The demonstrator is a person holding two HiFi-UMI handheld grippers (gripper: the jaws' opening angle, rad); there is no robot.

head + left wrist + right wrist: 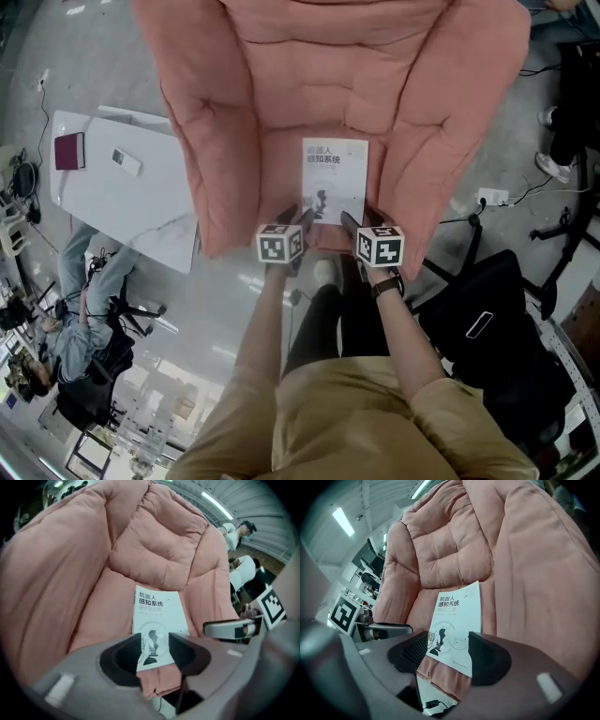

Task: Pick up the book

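Book [335, 180] flat on pink armchair [216, 141] seat, toward front edge. Thin paperback, probably light and floppy, cover likely slick. Left gripper [154, 649], right gripper [447, 651] — fingers apart, nothing clamped, by near corners — pinch near edge there.

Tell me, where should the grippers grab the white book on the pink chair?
Probably by its near edge, one corner each, coming from the seat's front. The book lies flat on the armchair seat, padded arms close along both sides, and that edge faces the open left gripper and right gripper.
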